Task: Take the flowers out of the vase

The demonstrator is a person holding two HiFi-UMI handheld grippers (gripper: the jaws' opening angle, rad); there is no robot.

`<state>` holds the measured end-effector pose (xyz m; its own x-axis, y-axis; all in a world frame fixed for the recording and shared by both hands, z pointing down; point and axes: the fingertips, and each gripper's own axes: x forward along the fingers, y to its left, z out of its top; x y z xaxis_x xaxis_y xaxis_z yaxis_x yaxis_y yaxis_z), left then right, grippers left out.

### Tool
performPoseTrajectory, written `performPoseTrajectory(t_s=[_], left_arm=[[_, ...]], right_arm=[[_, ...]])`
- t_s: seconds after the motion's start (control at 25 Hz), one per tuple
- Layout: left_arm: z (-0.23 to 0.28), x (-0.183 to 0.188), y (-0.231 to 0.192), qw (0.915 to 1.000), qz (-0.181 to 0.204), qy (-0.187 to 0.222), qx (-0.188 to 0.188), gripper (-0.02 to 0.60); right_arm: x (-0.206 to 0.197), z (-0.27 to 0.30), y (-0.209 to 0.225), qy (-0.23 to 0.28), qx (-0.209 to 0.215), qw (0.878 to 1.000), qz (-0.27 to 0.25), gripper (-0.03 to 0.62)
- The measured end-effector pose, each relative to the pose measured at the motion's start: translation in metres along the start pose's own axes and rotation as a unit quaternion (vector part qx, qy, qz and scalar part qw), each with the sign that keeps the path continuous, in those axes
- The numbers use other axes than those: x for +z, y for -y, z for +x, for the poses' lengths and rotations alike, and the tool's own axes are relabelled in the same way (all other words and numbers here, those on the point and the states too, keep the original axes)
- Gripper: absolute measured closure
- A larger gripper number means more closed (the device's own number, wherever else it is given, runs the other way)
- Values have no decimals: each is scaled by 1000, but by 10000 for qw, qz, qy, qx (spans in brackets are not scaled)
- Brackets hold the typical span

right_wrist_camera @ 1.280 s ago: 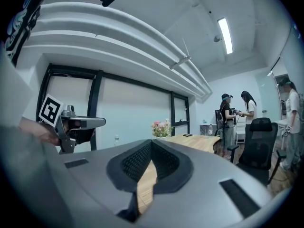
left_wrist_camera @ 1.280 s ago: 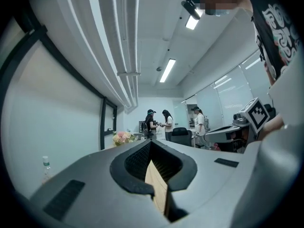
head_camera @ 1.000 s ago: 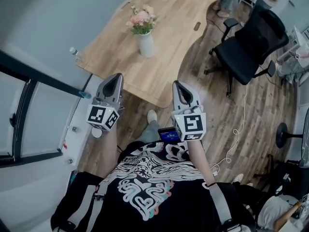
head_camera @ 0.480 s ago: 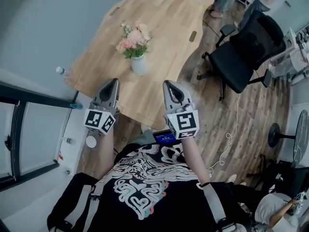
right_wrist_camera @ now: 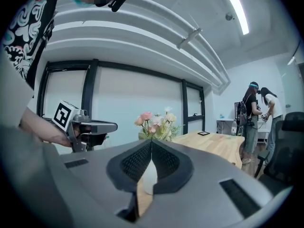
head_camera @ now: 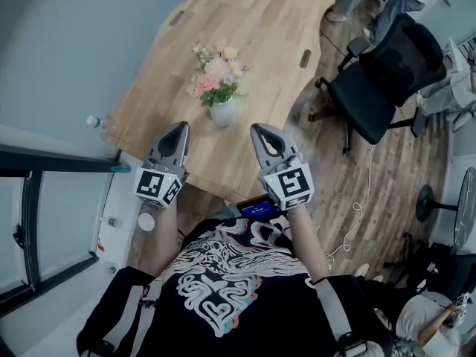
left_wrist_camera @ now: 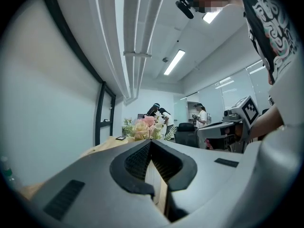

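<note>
Grippers sit nearest: left gripper (head_camera: pixel 180 129) and right gripper (head_camera: pixel 261 131), jaws pressed together and empty, at the table's (head_camera: pixel 260 21) near edge. Just beyond, between them, the vase (head_camera: pixel 222 114) holds the flowers (head_camera: pixel 216 77). Grasping and lifting remain, I judge.

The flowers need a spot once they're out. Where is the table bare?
The table is bare wood beyond the vase toward its far end, and on both sides of the vase out to the edges. Tightest is the near edge, between the vase, left gripper and right gripper.
</note>
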<state>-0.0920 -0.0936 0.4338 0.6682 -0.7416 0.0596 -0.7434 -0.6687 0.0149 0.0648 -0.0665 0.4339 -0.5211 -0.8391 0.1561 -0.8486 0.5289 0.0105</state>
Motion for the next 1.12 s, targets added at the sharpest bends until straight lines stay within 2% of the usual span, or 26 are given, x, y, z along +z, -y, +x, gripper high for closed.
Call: performPoseTrajectory(t_s=[0.2, 0.36, 0.52, 0.72, 0.88, 0.92, 0.96, 1.12], left_arm=[[9, -9, -3, 9997, -33, -12, -261, 584], [17, -9, -5, 9993, 34, 15, -370, 584], [26, -11, -10, 9991, 50, -42, -421, 583], [32, -19, -13, 9990, 13, -178, -422, 583], [38, -14, -13, 9991, 35, -234, -340, 583], [39, -13, -14, 9992, 22, -228, -318, 583], [41, -13, -15, 9993, -8, -216, -295, 583], [47, -14, -22, 9994, -175, -151, -241, 580]], right_arm=[[-8, 11, -2, -252, 79, 9997, -2, 591], [-16, 21, -1, -222, 156, 9996, -21, 591], [-18, 36, -8, -285, 610, 9977, 7, 588], [-26, 48, -2, -424, 751, 9963, 29, 588], [-35, 52, -2, -612, 1108, 9920, 10, 586], [-39, 55, 0, -623, 1188, 9910, -1, 573], [-44, 58, 2, -644, 1260, 9899, 1, 522], [-57, 68, 9, -762, 1472, 9861, -57, 511]])
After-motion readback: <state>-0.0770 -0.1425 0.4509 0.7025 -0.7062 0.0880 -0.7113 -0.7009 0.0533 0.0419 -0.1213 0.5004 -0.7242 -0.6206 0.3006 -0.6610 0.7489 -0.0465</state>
